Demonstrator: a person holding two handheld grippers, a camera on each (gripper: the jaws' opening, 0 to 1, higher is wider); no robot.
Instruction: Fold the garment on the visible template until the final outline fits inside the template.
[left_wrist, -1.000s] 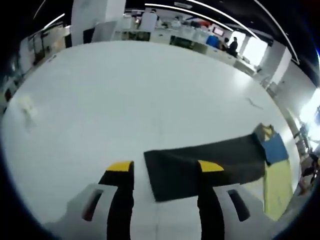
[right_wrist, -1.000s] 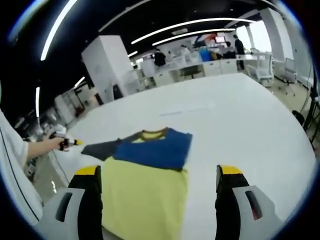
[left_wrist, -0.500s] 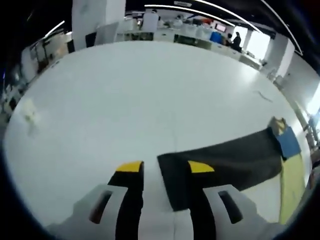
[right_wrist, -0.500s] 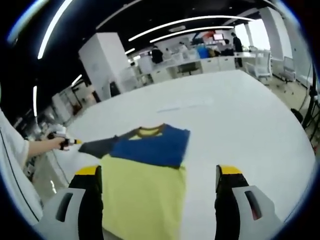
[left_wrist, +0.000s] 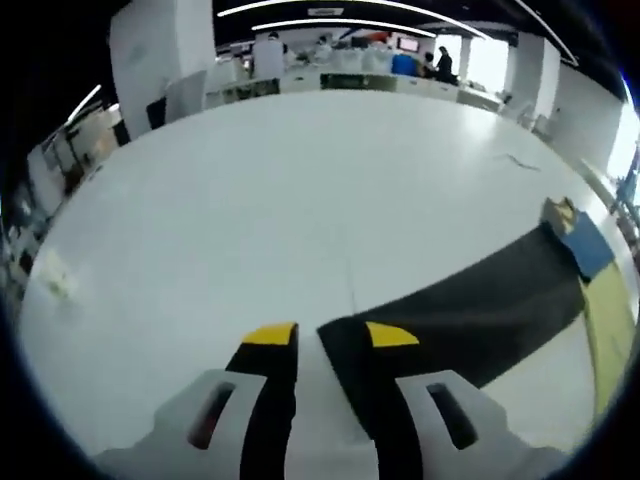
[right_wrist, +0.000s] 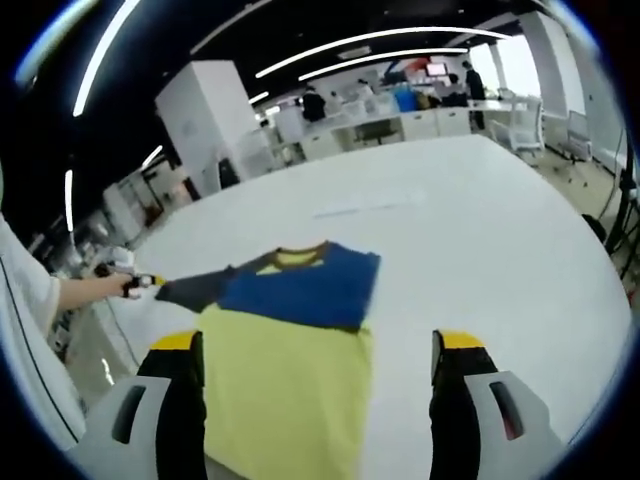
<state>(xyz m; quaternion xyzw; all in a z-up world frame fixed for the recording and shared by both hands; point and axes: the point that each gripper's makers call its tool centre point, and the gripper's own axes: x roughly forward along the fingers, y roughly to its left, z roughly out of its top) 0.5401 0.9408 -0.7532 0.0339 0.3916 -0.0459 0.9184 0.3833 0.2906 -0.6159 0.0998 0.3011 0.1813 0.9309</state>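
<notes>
On the white table (left_wrist: 300, 180) lies a shirt with a yellow body (right_wrist: 290, 380), a blue chest (right_wrist: 300, 285) and a dark grey sleeve (left_wrist: 470, 310) stretched flat to one side. My left gripper (left_wrist: 330, 335) is low at the sleeve's cuff end. Its jaws are half narrowed, a gap still between them, the cuff edge inside that gap and one jaw over the cloth. In the right gripper view a person's hand holds that left gripper (right_wrist: 140, 283) at the tip of the sleeve (right_wrist: 195, 288). My right gripper (right_wrist: 320, 345) hangs wide open above the yellow body, holding nothing.
A small pale scrap (left_wrist: 55, 280) lies near the table's left edge. A thin mark (right_wrist: 360, 210) crosses the table (right_wrist: 480, 230) beyond the shirt. Desks, a white pillar (right_wrist: 215, 120) and people stand far behind. The table's right edge drops to the floor (right_wrist: 600, 200).
The left gripper's jaws have drawn closer together around the cuff, and its view has shifted a little along the sleeve. The right gripper and the shirt's body have stayed put.
</notes>
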